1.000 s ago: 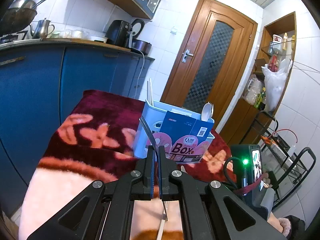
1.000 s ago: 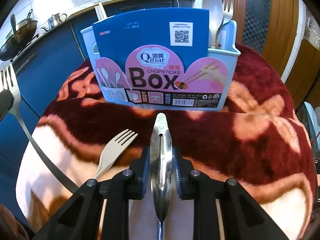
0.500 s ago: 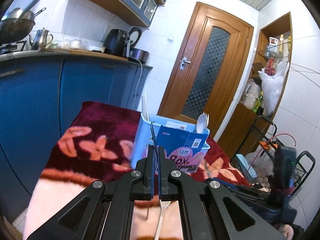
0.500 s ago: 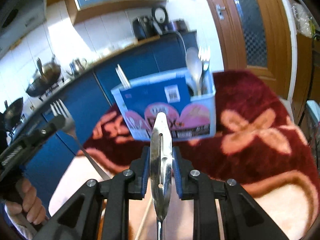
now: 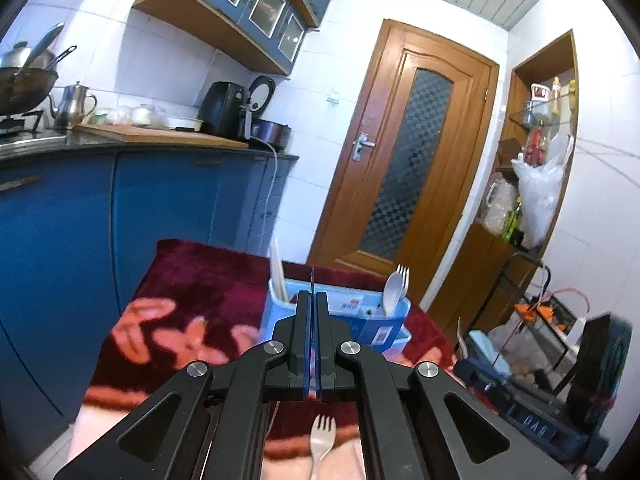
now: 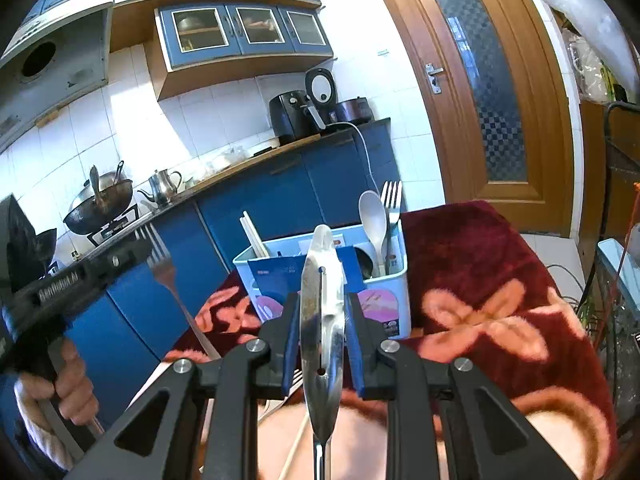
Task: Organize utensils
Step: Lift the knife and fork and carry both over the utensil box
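1. Kitchen with blue cabinets and a wooden door; a dark red flowered blanket point(image 6: 480, 280) covers my work surface.
2. My right gripper point(image 6: 322, 312) is clamped on the bowl of a metal spoon point(image 6: 322, 300), seen edge-on, with the handle running back toward me and out of the bottom of the view.
3. My left gripper point(image 5: 313, 300) is pinched tight on a metal fork point(image 6: 164, 268); tines up, handle slanting down toward the blanket.
4. The light blue utensil box point(image 6: 394, 280) stands straight ahead of the right gripper and lower, near. It already holds chopsticks at the left end and a white spoon and a fork at the right end.
5. My judgement: the right hand is nearer the box, the spoon lies level and must tip upright over an opening.
6. A pale fork point(image 5: 322, 438) lies loose on the blanket below the left gripper.
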A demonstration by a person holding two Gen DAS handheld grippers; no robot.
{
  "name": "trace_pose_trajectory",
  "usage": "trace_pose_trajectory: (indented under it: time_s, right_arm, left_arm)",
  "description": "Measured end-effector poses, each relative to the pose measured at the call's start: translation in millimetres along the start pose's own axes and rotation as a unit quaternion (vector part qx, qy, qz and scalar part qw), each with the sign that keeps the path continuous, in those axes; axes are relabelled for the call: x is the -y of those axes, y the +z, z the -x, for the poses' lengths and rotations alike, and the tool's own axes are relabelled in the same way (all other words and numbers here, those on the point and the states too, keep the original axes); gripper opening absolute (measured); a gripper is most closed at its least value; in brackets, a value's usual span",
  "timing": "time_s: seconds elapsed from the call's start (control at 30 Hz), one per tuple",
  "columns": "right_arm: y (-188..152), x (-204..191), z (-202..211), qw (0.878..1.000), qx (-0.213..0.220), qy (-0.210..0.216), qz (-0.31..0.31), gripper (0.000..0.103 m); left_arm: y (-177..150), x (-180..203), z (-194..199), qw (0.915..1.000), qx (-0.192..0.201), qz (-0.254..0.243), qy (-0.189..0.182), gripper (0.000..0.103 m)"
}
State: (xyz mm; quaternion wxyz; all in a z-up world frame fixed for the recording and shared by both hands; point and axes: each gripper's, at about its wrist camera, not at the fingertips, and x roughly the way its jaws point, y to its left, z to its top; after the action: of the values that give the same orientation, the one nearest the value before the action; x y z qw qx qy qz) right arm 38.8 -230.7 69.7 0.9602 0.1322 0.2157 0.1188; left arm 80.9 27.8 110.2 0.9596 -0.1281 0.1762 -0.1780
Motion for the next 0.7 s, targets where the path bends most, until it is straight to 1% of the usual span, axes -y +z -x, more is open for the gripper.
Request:
trace_pose_trajectory:
  time_s: [0.07,0.2,0.43,0.6,0.7]
  right_arm:
    - [2,1,1,1.000,0.004,0.000,0.000,0.024]
    - [3,4,2,1.000,0.012,0.001,-0.003,0.024]
    - [5,9,3,1.000,0.017,-0.007,-0.005,0.024]
    - [8,15,4,1.000,0.022,-0.017,-0.004,0.024]
    - [12,18,4,0.999,0.028,-0.022,-0.003,0.024]
  left_arm:
    - [13,3,0,0.9999,0.011,-0.002,-0.006,0.001]
    - [38,13,-2,0.9991,0.037,-0.018,-0.004,0.001]
    - [81,28,-10,0.9969,0.072,-0.021,-0.026,0.001]
    - [90,29,-27,0.9956,0.085,-0.020,-0.034,0.001]
    - [90,25,-39,0.9954,0.089,-0.015,-0.031,0.001]
